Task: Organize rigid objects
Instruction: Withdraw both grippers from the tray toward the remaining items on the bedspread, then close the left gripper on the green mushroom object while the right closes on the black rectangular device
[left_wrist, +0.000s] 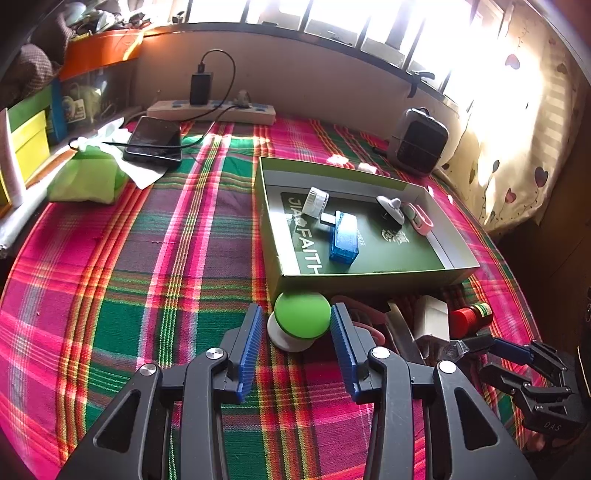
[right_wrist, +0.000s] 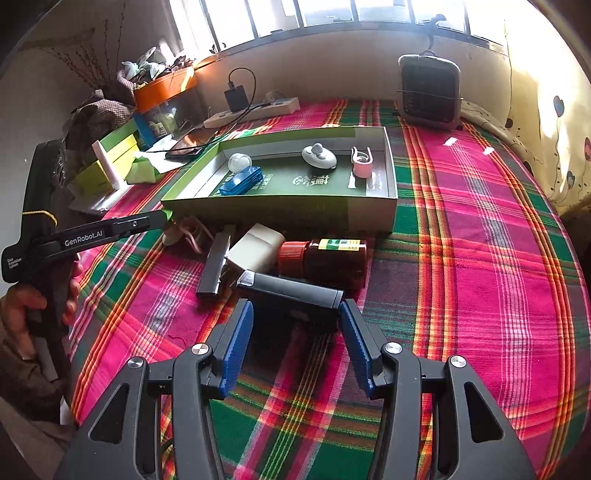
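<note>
Now both tongs gape empty: left gripper (left_wrist: 295, 325) straddles the green-capped knob (left_wrist: 301, 317), right gripper (right_wrist: 295, 317) the black bar (right_wrist: 291, 288); next I squeeze.

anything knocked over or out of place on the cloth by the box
The brown bottle with a red cap lies on its side outside the green box, jumbled against a white adapter and a black bar. No spill shows.

hidden: beyond the left gripper (left_wrist: 295, 314) we lose the green-capped jar's (left_wrist: 302, 314) base; blurred: window (left_wrist: 332, 14) glare; cut off: beside the right gripper (right_wrist: 295, 310), the person's hand (right_wrist: 22, 302)
</note>
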